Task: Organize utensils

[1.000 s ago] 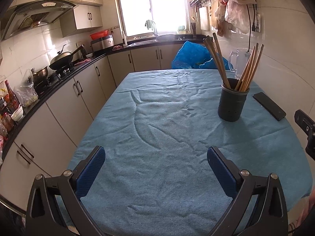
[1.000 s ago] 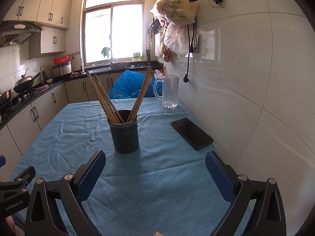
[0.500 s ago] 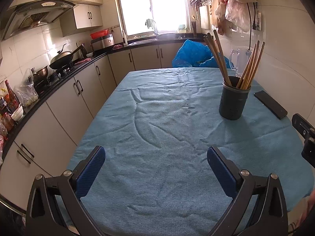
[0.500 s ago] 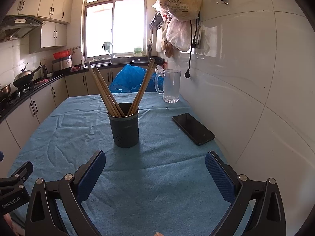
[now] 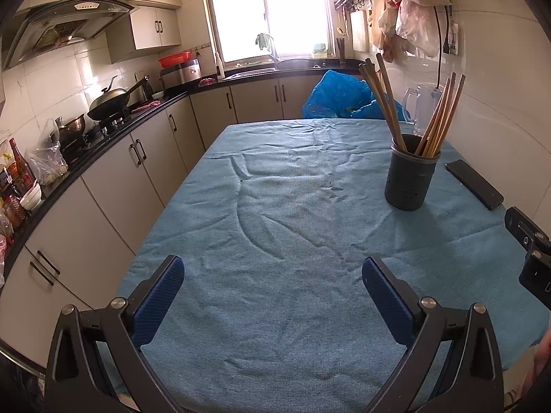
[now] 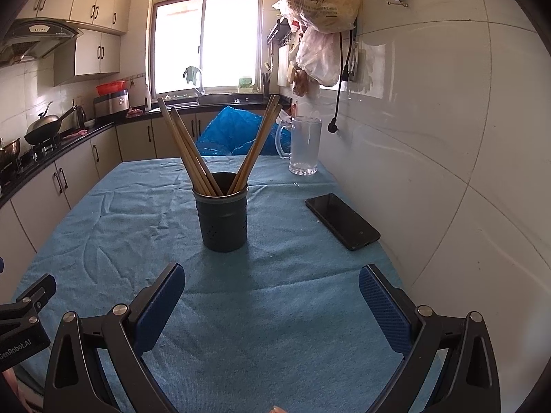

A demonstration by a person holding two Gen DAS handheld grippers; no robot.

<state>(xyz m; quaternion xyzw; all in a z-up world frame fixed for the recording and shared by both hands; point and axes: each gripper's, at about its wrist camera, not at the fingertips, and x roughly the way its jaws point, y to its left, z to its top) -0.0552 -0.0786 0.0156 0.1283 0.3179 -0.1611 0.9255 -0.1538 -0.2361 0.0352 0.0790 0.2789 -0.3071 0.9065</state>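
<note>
Chopstick holder (image 6: 224, 220) nearer right hand-held gripper (image 6: 272, 289).

Black hand-held gripper (image 6: 272, 284) frames, blue ribbed pads (image 6: 160, 304), silver screws (image 6: 118, 308), white lettering

Both claws are spread wide with nothing between their blue pads. The left claw (image 5: 273, 277) hangs above the near part of the tabletop (image 5: 275, 206); the right claw (image 6: 272, 284) hangs beside it, nearer the wall.

Right gripper (image 6: 272, 287) nearer the utensil holder (image 6: 223, 218) than a second ago, holder larger in its view.
</note>
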